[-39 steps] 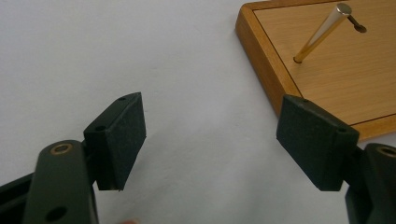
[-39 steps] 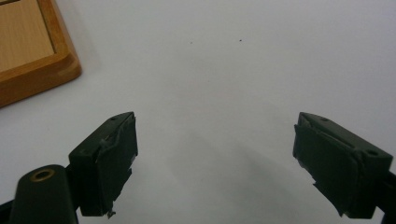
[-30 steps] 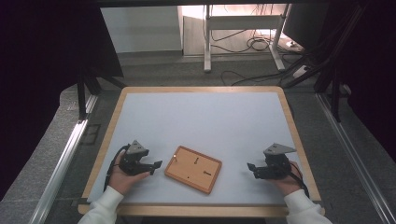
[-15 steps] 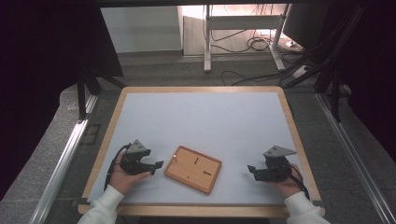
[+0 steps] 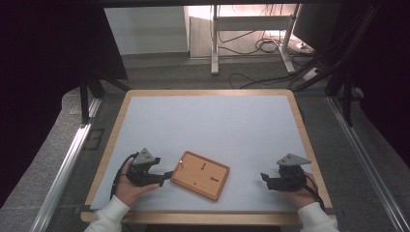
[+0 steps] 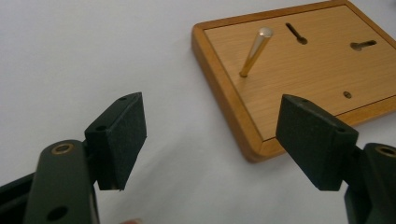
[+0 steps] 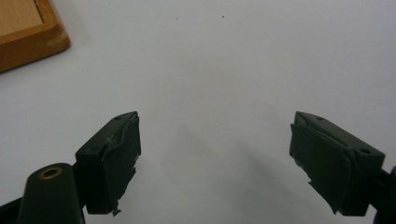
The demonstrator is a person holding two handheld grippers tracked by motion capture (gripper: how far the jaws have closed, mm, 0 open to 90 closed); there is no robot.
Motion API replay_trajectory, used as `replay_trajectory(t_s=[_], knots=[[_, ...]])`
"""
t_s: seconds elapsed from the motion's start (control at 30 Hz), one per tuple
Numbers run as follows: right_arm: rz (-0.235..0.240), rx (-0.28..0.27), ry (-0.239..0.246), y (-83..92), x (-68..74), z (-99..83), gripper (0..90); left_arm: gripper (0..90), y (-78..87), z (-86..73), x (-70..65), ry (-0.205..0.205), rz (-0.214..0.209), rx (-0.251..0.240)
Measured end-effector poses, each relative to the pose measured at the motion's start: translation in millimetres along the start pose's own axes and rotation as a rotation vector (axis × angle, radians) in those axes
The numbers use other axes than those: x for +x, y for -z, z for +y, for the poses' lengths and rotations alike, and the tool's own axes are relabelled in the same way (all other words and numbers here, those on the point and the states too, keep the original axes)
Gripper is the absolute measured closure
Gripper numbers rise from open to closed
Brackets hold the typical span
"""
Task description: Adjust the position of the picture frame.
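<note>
— Near the bottom left of the table [image 5: 145, 111], what is held in the left hand [image 5: 126, 186]?

— The left gripper [image 5: 167, 176] is held there, low over the white top. Its jaws are spread wide and nothing is caught between them. They are pointed at the near left end of the wooden board [image 5: 200, 175], and that end is seen just past them in the left gripper view.

— What is seen on the board?

— A thin gold pin [image 6: 254, 51] is stuck in it near the left end, and it is tilted a little. Two long slots [image 6: 296, 33] and one small hole [image 6: 347, 94] are cut in the flat part. A raised rim is wrapped all around it. The board is laid flat on the table, turned at a slant, between the two grippers.

— And on the other side?

— The right gripper [image 5: 265, 179] is held in the right hand [image 5: 302, 193], near the bottom right corner. Its jaws are spread wide too, and nothing is gripped. It is kept well apart from the board. Bare white table is seen between its jaws, and one corner of the board is caught at the top left of the right gripper view.
</note>
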State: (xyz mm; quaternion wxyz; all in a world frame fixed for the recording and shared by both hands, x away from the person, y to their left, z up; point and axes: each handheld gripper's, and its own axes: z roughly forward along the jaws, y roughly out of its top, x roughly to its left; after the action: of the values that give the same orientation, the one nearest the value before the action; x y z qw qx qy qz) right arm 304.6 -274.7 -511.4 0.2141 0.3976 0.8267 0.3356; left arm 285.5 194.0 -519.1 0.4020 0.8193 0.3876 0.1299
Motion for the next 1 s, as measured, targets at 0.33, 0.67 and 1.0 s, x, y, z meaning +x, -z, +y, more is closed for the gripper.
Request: replay_trajectory(t_s=[0.33,0.67,1.0], knots=[[-0.001,0.012,0.003,-1.1,1.7,-1.4,16.7,30.2,-15.4,9.6,-10.7,-0.026,0.007,0.009],[-0.001,0.019,0.011,-2.3,3.2,-1.0,16.7,48.2,-29.4,20.2,-17.8,-0.036,0.015,0.006],[-0.002,0.024,0.024,-3.8,3.7,-1.4,16.7,74.5,-45.6,26.8,-21.9,-0.071,0.013,0.015]])
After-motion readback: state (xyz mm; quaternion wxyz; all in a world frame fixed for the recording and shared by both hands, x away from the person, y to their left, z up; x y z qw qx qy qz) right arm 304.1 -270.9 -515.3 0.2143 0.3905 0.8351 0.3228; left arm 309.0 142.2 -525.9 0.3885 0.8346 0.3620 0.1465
